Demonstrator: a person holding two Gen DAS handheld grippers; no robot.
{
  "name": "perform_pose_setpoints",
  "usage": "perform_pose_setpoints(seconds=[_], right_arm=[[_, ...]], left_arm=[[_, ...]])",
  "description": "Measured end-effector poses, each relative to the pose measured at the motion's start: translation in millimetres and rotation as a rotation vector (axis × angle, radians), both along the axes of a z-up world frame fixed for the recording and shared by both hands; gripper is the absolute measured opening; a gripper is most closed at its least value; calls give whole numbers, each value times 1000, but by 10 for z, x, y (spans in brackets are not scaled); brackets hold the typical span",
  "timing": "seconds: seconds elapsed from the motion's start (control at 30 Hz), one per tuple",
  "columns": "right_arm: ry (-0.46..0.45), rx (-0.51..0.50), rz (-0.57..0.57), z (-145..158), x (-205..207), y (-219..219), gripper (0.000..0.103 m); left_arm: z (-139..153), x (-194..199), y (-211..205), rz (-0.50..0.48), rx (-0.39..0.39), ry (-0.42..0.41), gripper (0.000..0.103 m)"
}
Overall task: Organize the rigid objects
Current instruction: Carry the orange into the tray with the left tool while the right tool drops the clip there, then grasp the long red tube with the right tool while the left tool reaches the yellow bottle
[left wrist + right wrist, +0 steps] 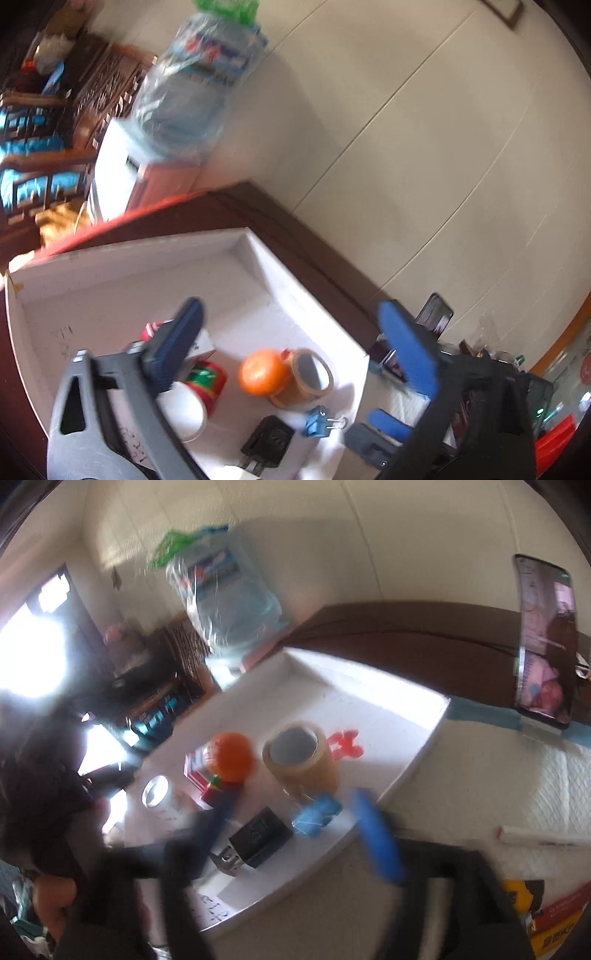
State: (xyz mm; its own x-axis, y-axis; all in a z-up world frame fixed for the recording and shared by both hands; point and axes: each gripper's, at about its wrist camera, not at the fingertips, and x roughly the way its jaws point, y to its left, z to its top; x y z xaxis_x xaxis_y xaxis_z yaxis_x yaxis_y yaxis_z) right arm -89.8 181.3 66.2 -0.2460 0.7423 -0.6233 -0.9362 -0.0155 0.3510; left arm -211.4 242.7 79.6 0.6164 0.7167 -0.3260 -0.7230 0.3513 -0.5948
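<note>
An open white box (pixel 110 266) on a dark table holds an orange ball (pixel 263 371), a brown tape roll (pixel 306 376), a blue binder clip (pixel 316 424), a black plug adapter (pixel 267 441) and a red-green can (pixel 207 380). My left gripper (pixel 291 310) hangs open above these things, gripping nothing. In the blurred right wrist view my right gripper (pixel 295 794) is open over the box's near corner. The blue binder clip (pixel 317 812) lies between its fingers, untouched, with the adapter (pixel 258 836) beside it. The ball (pixel 231 757) and tape roll (pixel 299 760) sit just beyond.
A big water bottle (pixel 199 81) stands on a dispenser behind the box. A phone (pixel 545 638) stands propped at the right on the white cloth (pixel 517 775). A white pen (pixel 535 836) and yellow-red packs (pixel 546 915) lie near the front right. A red flat shape (pixel 345 744) lies in the box.
</note>
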Motion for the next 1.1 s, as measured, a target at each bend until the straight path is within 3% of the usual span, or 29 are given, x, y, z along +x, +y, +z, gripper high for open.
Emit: perform_pose_setpoints(seconds=[0.17,0.27,0.33,0.43,0.53,0.63,0.8,1.0,1.1], right_arm=[[4,114,-97,306,307,-415,92],[-16,191,-216,494,644,-770,103],[-42,221,-304,560,858,-981,103],[-84,203,-419,559,1130,-1216,103],[-89,110,-487,378,1369,-1350,103],[-106,-16,-466,120,1413,-1291,103],[-127,-119,-356,-164,1307,-1178,102],[-207,-172,-289,-322,1206,-981,102],[-235,-212,-275,-410,1189,-917,91]], left_arm=[[149,56,-233,-9,152,23,103],[164,138,-284,-54,173,37,103],[157,202,-319,-90,175,47,103],[143,336,-376,-155,180,66,103],[115,507,-461,-246,168,84,103],[51,726,-561,-361,144,131,103],[-125,1201,-781,-640,95,264,103],[-282,1505,-1046,-823,107,409,103],[-328,1558,-1086,-873,89,449,102]])
